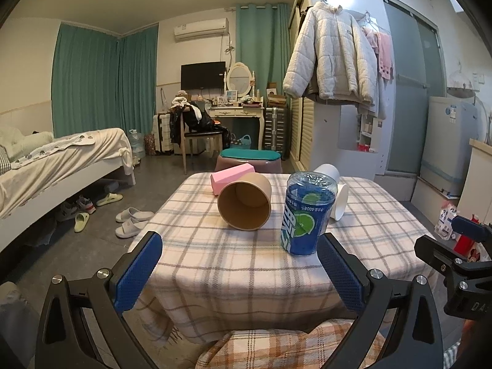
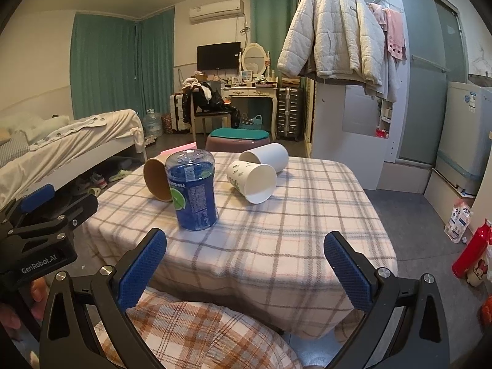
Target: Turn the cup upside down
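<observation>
A brown paper cup (image 1: pixel 246 204) lies on its side on the plaid table (image 1: pixel 215 264), mouth toward me; it also shows in the right wrist view (image 2: pixel 156 181). Two white cups lie on their sides behind: one with a green print (image 2: pixel 253 181) and a plain one (image 2: pixel 267 155). A blue cut bottle with a lime label (image 1: pixel 307 215) (image 2: pixel 193 193) stands upside down. My left gripper (image 1: pixel 240 272) is open and empty at the table's near edge. My right gripper (image 2: pixel 246 272) is open and empty, short of the table.
A pink block (image 1: pixel 230 178) lies behind the brown cup. A stool with a teal cushion (image 1: pixel 249 160) stands beyond the table. A bed (image 1: pixel 55 166) is to the left, slippers (image 1: pixel 132 220) on the floor. A red bottle (image 2: pixel 470 252) stands at the right.
</observation>
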